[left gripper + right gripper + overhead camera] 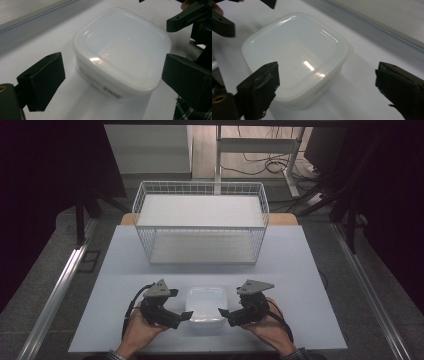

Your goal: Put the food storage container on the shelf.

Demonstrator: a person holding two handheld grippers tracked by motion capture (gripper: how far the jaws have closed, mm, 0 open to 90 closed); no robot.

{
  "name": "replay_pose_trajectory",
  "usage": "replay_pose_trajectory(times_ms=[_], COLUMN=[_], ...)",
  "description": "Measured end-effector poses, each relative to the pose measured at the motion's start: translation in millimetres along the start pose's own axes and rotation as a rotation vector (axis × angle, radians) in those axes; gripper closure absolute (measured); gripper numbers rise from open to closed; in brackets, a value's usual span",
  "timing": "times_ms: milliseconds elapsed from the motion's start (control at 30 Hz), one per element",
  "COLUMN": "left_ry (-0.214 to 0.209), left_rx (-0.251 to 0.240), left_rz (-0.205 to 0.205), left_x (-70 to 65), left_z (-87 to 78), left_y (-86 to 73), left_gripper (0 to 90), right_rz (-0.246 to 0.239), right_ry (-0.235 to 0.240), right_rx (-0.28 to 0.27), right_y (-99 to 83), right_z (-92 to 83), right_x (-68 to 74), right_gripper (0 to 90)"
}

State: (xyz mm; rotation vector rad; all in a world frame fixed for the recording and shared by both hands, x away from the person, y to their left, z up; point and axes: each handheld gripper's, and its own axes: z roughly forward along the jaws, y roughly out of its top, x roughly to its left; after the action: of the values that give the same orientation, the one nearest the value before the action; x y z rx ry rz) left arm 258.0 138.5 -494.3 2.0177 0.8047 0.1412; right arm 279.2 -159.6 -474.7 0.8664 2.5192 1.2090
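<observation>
The bench is a pale board, and the white wire basket takes up the middle of its far edge. The open strip between basket and near edge leaves plenty of room for moving, and both side edges lie well off.

Just inside the near edge, about midway along it, sits the lidded white plastic tub, label side facing the left gripper view. The left gripper and right gripper flank it, each with jaws spread wide and nothing held, tips just beside the tub's sides.

I'd say this is the approach before a two-sided grasp. Next, each gripper likely has to close in squarely on opposite walls and press evenly, since the smooth rounded plastic could slip or tilt when lifted toward the basket.
</observation>
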Motion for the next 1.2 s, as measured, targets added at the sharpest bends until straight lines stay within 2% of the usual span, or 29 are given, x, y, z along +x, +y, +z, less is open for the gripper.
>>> replay_pose_trajectory(times_ms=[100,233,300,367,433,500,567,667,733,767,800,933,967,1000,1033,1133,1167,1200], left_ry=[0.008,0.003,-0.02,-0.049,-0.081,-0.092,-0.104,-0.128,-0.129,-0.118,-0.113,-0.087,-0.077,-0.077,-0.066,-0.053,-0.048,-0.048], left_rx=[0.014,0.022,0.036,0.049,0.047,0.056,0.069,0.064,0.058,0.047,0.048,0.048,0.038,0.038,0.016,0.001,-0.01,-0.01], left_rz=[0.005,-0.023,-0.041,-0.048,-0.08,-0.09,-0.113,-0.153,-0.157,-0.158,-0.174,-0.195,-0.22,-0.22,-0.232,-0.243,-0.254,-0.254], left_x=[0.9,6.5,8.9,8.8,8.6,6.9,5.0,5.6,5.1,4.0,2.5,-1.8,-2.9,-2.9,-2.4,-1.7,-1.2,-1.2], left_z=[6.6,14.0,19.6,24.2,25.7,24.5,21.5,10.5,7.2,1.8,-1.5,-4.6,-6.4,-6.4,-10.2,-12.0,-12.1,-12.1], left_y=[4.2,7.0,5.1,1.9,0.0,-0.9,-2.9,-8.2,-9.5,-10.9,-11.2,-10.0,-9.6,-9.6,-9.7,-10.4,-11.9,-11.9], left_gripper=[5.9,7.9,8.4,9.8,11.2,13.0,15.3,28.5,41.6,41.6,51.8,59.7,62.3,64.7,68.6,76.5,77.4,77.9], right_rz=[0.032,0.036,0.038,0.082,0.129,0.167,0.208,0.237,0.246,0.246,0.252,0.288,0.301,0.301,0.319,0.318,0.319,0.319], right_ry=[0.033,0.052,0.055,0.074,0.1,0.139,0.156,0.163,0.158,0.158,0.139,0.131,0.13,0.13,0.126,0.109,0.086,0.086], right_rx=[0.008,0.033,0.054,0.066,0.08,0.096,0.115,0.136,0.131,0.131,0.113,0.109,0.101,0.101,0.081,0.058,0.037,0.037], right_y=[1.8,4.7,4.8,3.8,2.4,0.7,-1.2,-3.0,-4.6,-4.6,-5.2,-5.8,-6.2,-6.2,-6.1,-6.0,-6.1,-6.1], right_z=[5.8,18.0,22.4,24.5,24.7,24.1,23.4,15.1,8.5,8.5,0.0,-7.4,-8.8,-8.8,-11.8,-14.0,-14.7,-14.7], right_x=[-1.0,1.3,1.9,-0.3,-2.2,-2.9,-2.5,-1.0,-0.7,-0.7,0.0,1.0,0.8,0.8,0.5,0.9,3.3,3.3], right_gripper=[11.4,11.9,10.5,10.7,13.1,16.0,16.4,27.4,38.1,38.1,51.7,61.2,63.6,63.6,69.5,74.4,76.9,76.9])
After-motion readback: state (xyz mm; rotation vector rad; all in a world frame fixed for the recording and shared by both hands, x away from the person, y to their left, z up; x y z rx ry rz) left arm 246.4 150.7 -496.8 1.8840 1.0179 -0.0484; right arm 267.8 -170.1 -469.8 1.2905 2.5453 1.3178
